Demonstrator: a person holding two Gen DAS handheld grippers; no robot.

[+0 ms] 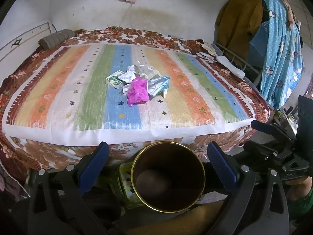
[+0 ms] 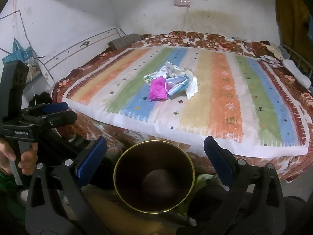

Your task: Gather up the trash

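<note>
A small heap of trash lies mid-bed on the striped cover: a crumpled magenta bag (image 1: 137,93) (image 2: 157,89), a blue face mask (image 1: 158,84) (image 2: 177,83), a green-and-white packet (image 1: 115,79) (image 2: 149,78) and crumpled white paper (image 1: 137,70) (image 2: 172,67). Below the bed's near edge stands a dark bin with a gold rim (image 1: 168,176) (image 2: 154,178), nothing visible inside it. My left gripper (image 1: 158,153) hangs open above the bin, far from the heap. My right gripper (image 2: 155,149) is open too, over the same bin. Neither holds anything.
The striped cover (image 1: 185,105) (image 2: 215,105) lies over a floral blanket. A grey roll (image 1: 55,38) rests at the bed's far left. Clothes hang on a rack (image 1: 273,39) at right. Small items (image 1: 225,58) sit at the far right edge. A hand (image 2: 23,158) grips the other gripper's handle.
</note>
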